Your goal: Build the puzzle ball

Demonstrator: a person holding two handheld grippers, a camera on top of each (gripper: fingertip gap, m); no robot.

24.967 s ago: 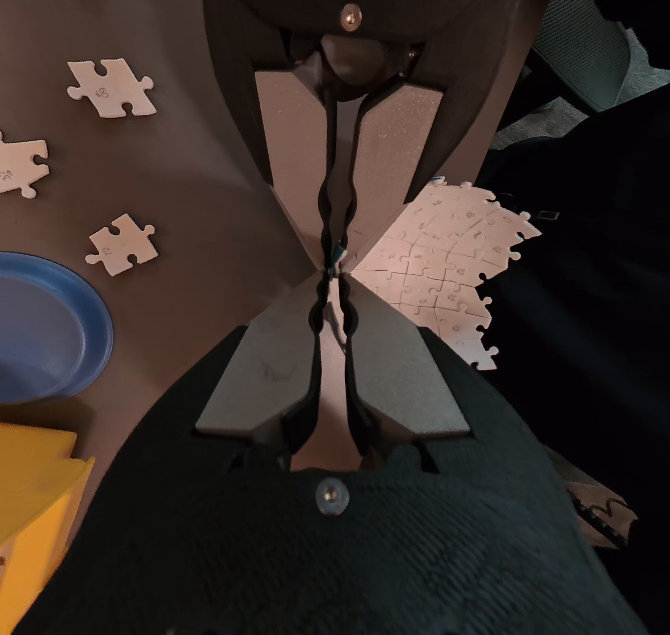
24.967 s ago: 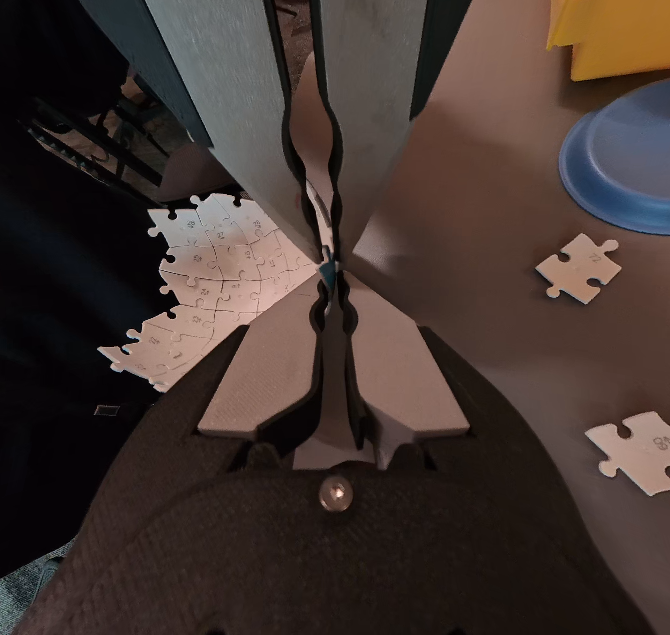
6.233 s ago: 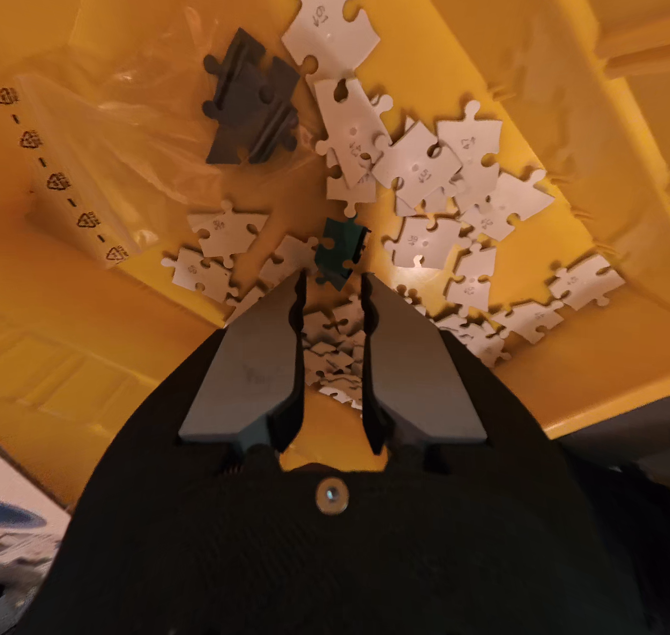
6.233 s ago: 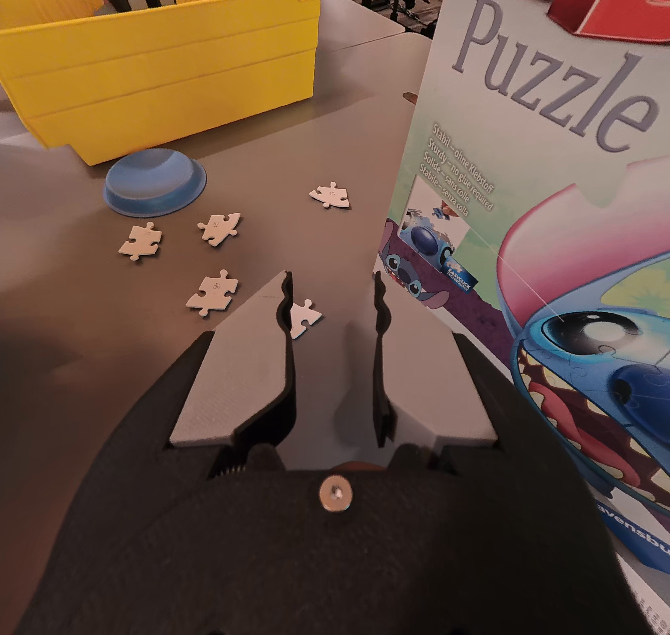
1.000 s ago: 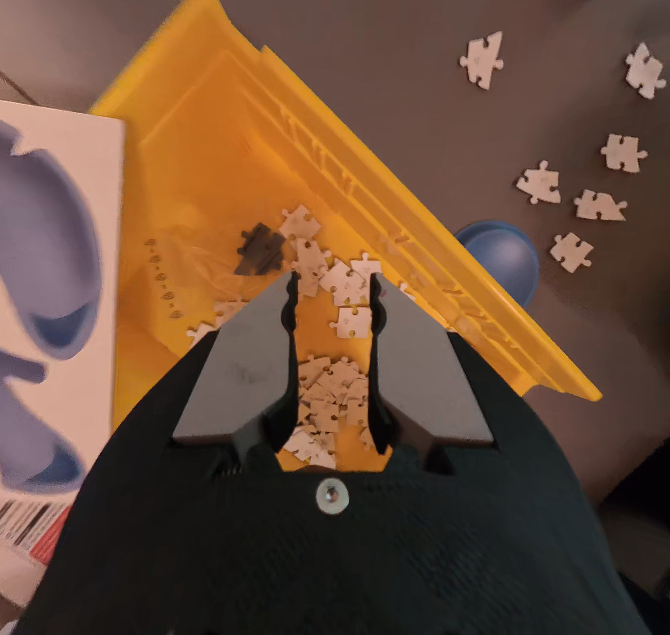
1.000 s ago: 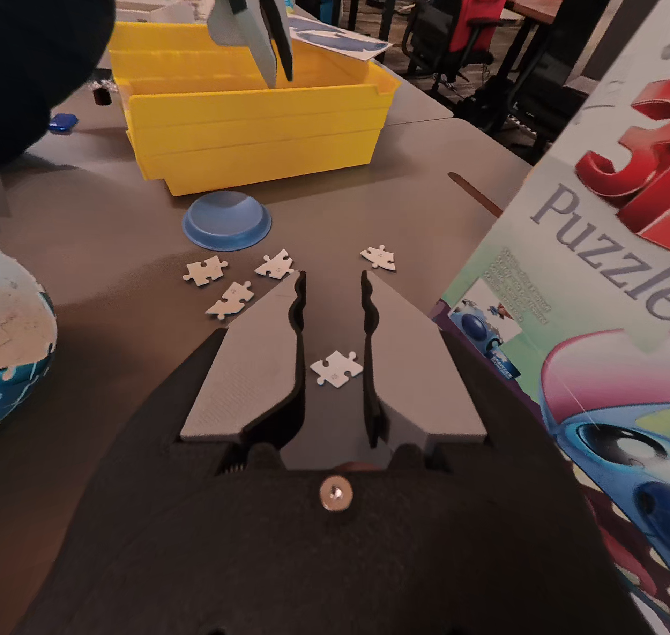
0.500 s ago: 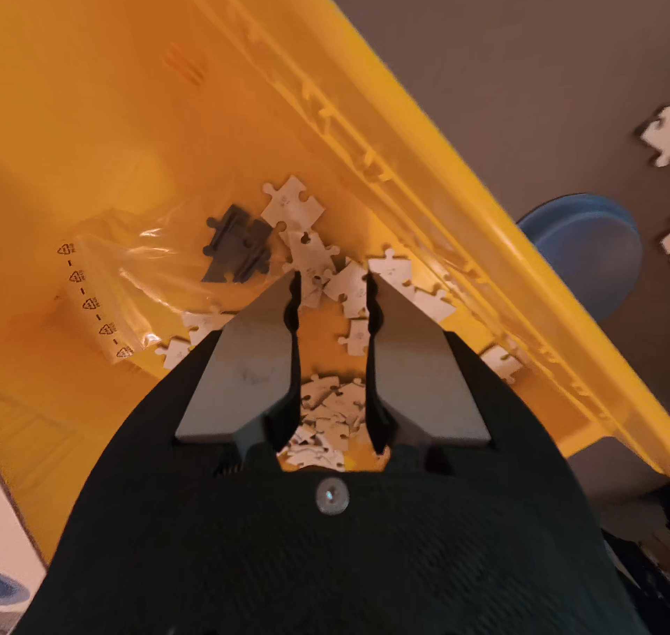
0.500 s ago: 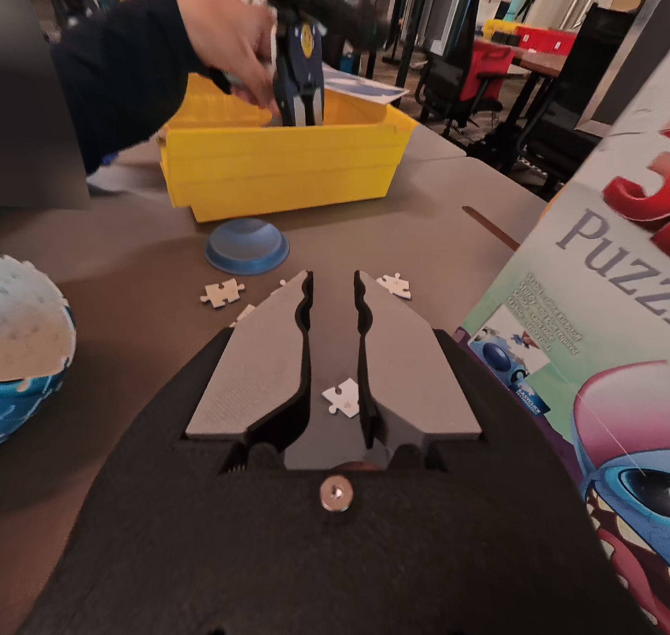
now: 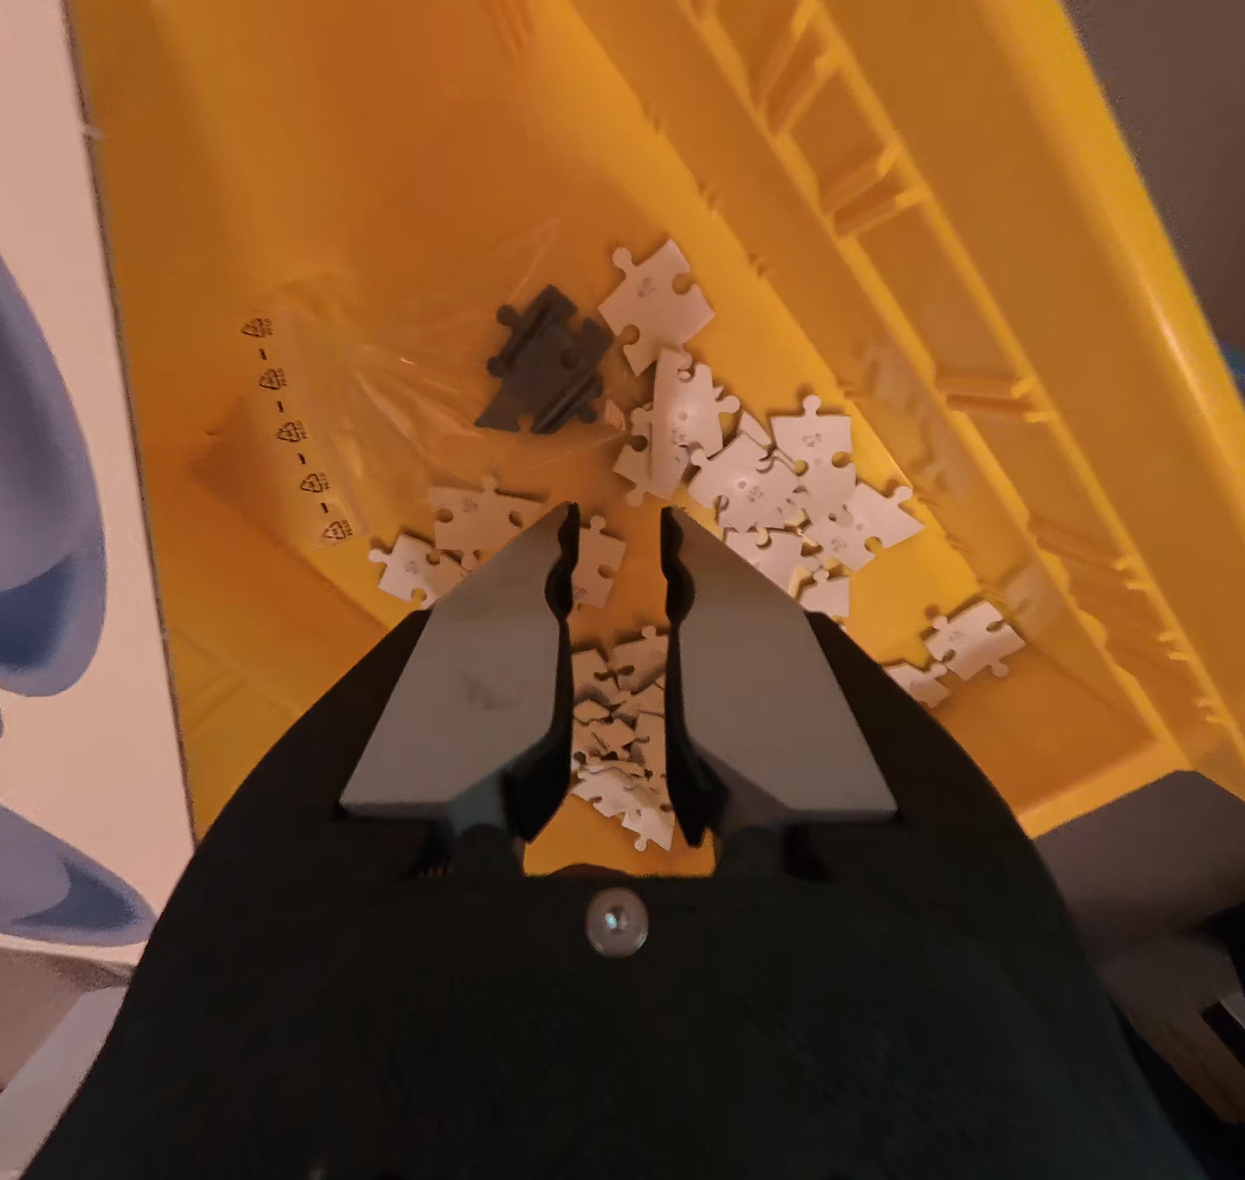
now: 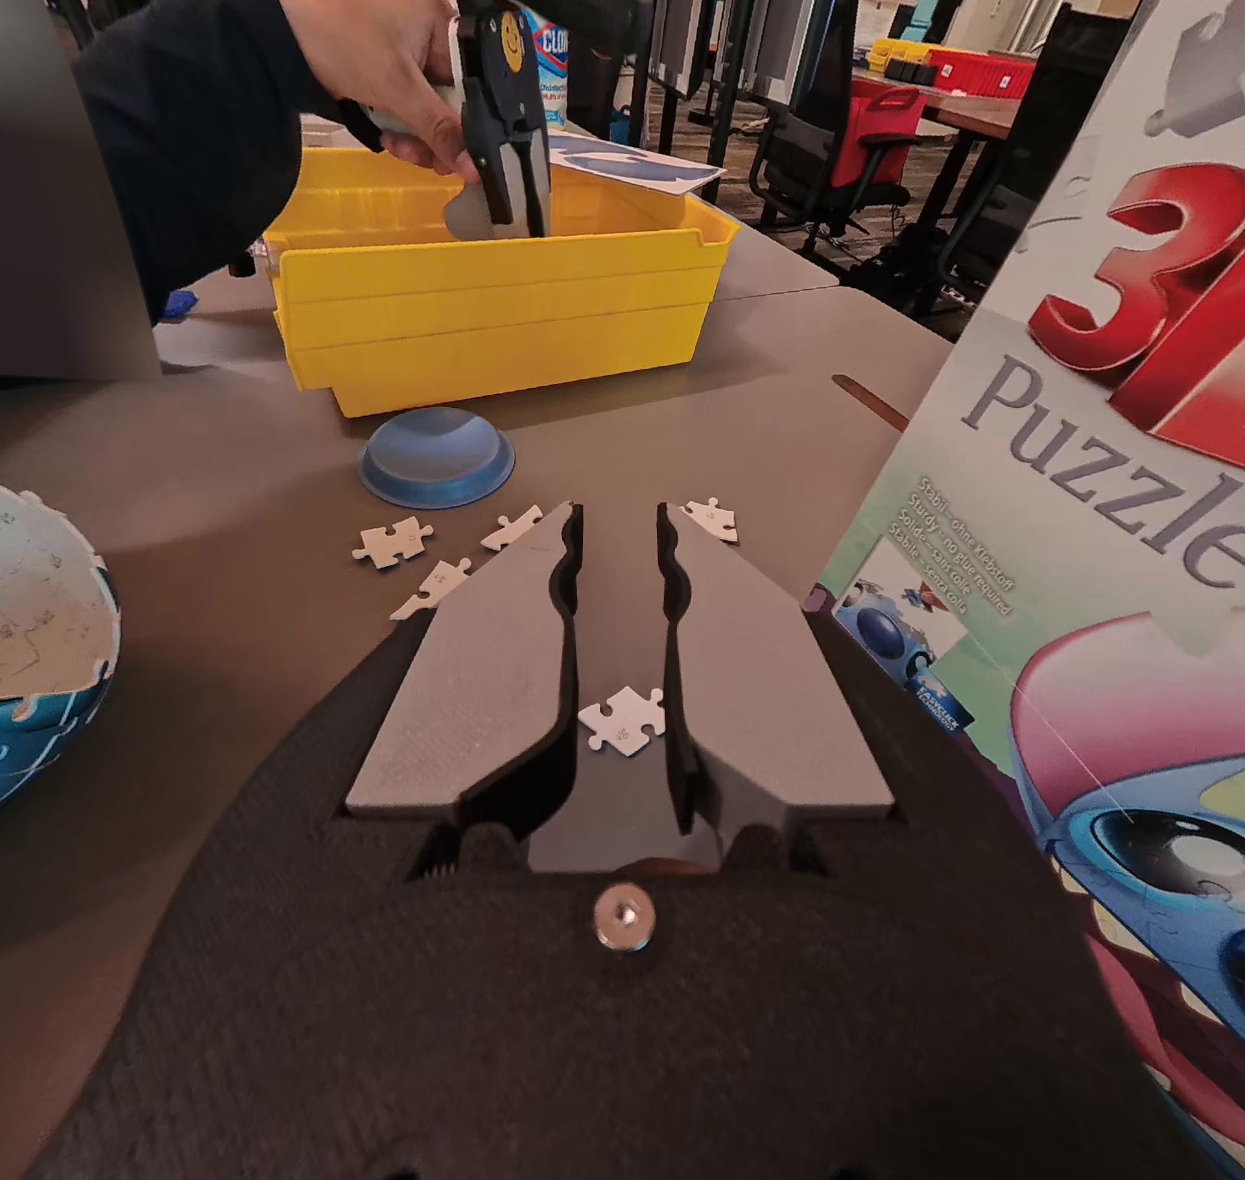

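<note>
The left gripper (image 9: 618, 520), a second ago high above the yellow bin (image 9: 1010, 353), now sits low inside it, jaws apart over the white pieces (image 9: 775, 474). The right gripper (image 10: 620, 518) hangs lower and nearer the table (image 10: 202, 609), a loose piece (image 10: 623, 720) between its fingers.

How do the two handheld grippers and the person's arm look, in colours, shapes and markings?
Both the left gripper and the right gripper have black textured bodies, a silver screw and grey wedge-shaped jaws with wavy black inner edges. Seen from afar, the left one bears a yellow round sticker. The sleeve is dark.
</note>
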